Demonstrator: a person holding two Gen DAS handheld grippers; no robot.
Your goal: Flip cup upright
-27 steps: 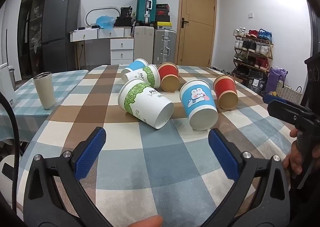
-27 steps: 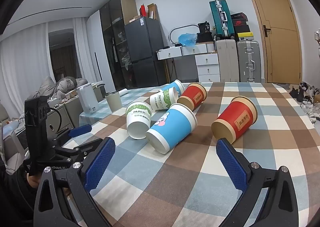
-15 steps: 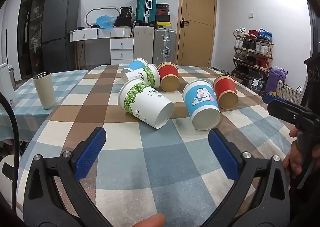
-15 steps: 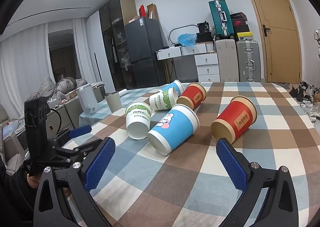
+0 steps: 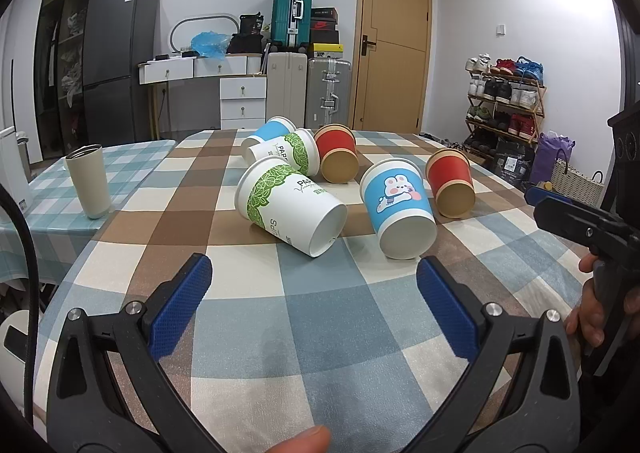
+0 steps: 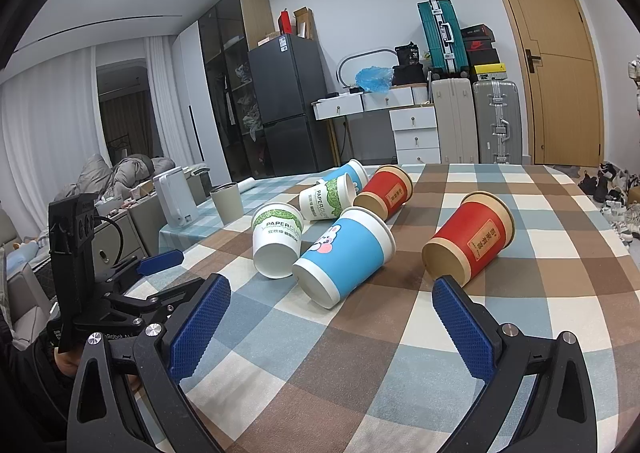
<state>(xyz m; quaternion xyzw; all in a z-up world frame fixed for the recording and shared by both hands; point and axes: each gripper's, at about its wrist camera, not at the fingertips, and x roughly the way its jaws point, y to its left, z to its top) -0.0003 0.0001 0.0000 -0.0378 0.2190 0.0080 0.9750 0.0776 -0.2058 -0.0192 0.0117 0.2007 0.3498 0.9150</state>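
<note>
Several paper cups lie on their sides on the checked tablecloth [image 5: 320, 313]. A blue rabbit cup [image 5: 398, 209] [image 6: 344, 255] lies nearest, its base toward both grippers. A white green-leaf cup [image 5: 290, 207] [image 6: 277, 239] lies left of it, a red cup [image 5: 452, 183] [image 6: 470, 239] right of it. Further back lie a second white cup [image 5: 286, 151], a second red cup [image 5: 336, 155] and a second blue cup [image 5: 266, 131]. My left gripper [image 5: 316, 297] is open and empty in front of the cups. My right gripper [image 6: 332, 321] is open and empty, short of the blue cup.
A beige tumbler [image 5: 89, 181] stands upright on a lower side table at the left, beside a white kettle [image 6: 176, 202]. The other hand-held gripper [image 5: 580, 221] shows at the right table edge. Suitcases, drawers and a door stand beyond the table.
The blue rabbit cup has rolled a little to the right on the cloth. Both grippers stay open and almost still.
</note>
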